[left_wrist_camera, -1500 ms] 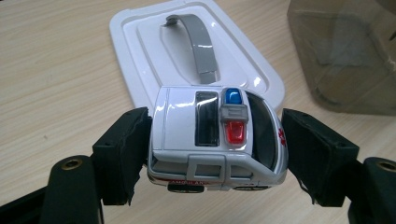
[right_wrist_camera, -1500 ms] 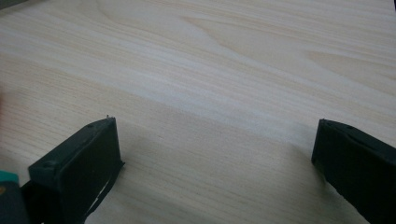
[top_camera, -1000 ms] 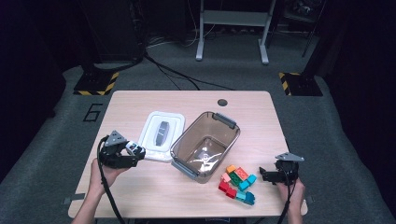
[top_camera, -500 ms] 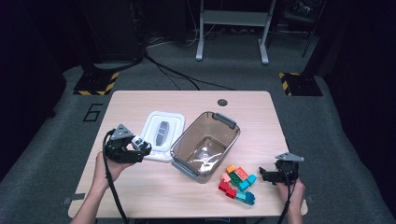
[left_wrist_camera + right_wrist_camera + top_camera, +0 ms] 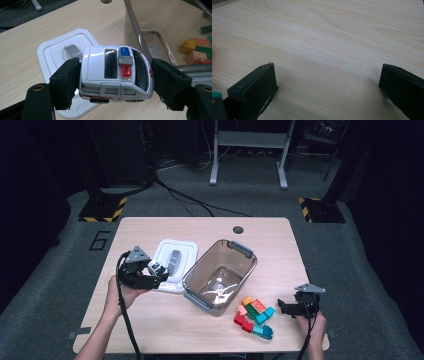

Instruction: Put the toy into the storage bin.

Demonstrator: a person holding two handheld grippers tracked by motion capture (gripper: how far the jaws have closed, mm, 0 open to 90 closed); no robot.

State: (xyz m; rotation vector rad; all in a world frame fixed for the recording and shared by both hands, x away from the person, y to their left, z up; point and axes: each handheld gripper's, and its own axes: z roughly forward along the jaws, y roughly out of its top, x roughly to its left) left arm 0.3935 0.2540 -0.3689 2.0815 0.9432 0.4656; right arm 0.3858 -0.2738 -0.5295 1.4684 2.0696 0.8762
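table (image 5: 165,330), wood, bare near edge. clear bin (image 5: 220,276) open, empty; white lid (image 5: 172,262) beside it. left gripper (image 5: 156,276) clamped on toy ambulance (image 5: 116,72), now lifted higher off lid than second ago, likely bin next. right gripper (image 5: 281,309) jaws apart, idle near blocks (image 5: 254,316). ambulance underside hidden.

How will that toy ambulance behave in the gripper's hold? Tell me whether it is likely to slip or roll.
The toy ambulance looks rigid, so it should not flex under the left gripper, whose pads press its two ends. Its glossy, rounded shell could slide if the squeeze eases. It has wheels underneath, so it would probably roll if set down on the table.
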